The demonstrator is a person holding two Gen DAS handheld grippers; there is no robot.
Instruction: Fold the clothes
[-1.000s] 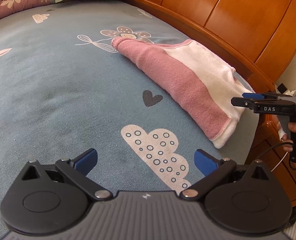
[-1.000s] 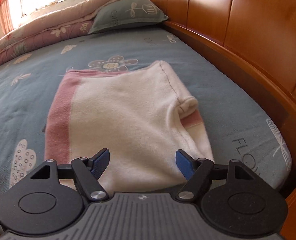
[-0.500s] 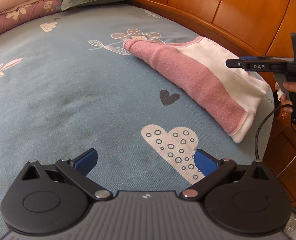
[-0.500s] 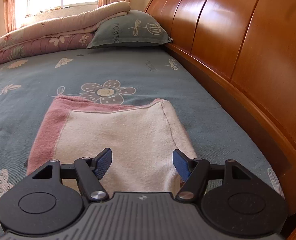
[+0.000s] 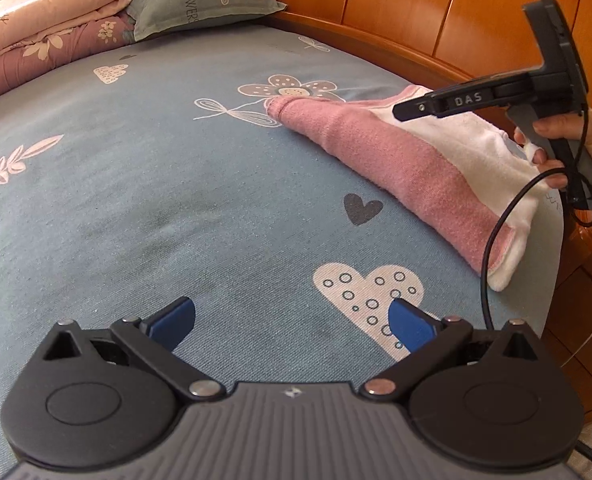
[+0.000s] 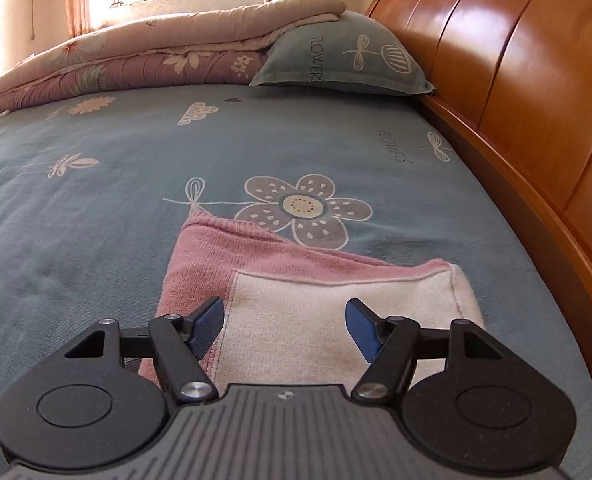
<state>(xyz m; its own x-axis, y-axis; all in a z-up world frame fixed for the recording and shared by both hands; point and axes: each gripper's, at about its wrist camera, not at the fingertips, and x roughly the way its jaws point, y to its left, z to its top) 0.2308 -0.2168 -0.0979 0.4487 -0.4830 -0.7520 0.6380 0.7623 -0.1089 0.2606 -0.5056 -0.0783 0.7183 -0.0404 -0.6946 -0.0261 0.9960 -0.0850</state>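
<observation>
Two grippers hang over a blue patterned bedsheet (image 5: 143, 200), both with jaws spread and nothing between them. The left gripper (image 5: 291, 320) hovers above bare sheet; the folded pink-and-white garment (image 5: 416, 160) lies toward its 2 o'clock, near the wooden headboard (image 5: 436, 8). The right gripper (image 6: 283, 324) hangs over the garment's near part, which its own body cuts off from view. In the left view a hand (image 5: 564, 140) grips its handle at 3 o'clock, partly cropped. A pillow (image 6: 344, 64) and rolled quilt (image 6: 155, 52) lie at 12 o'clock.
</observation>
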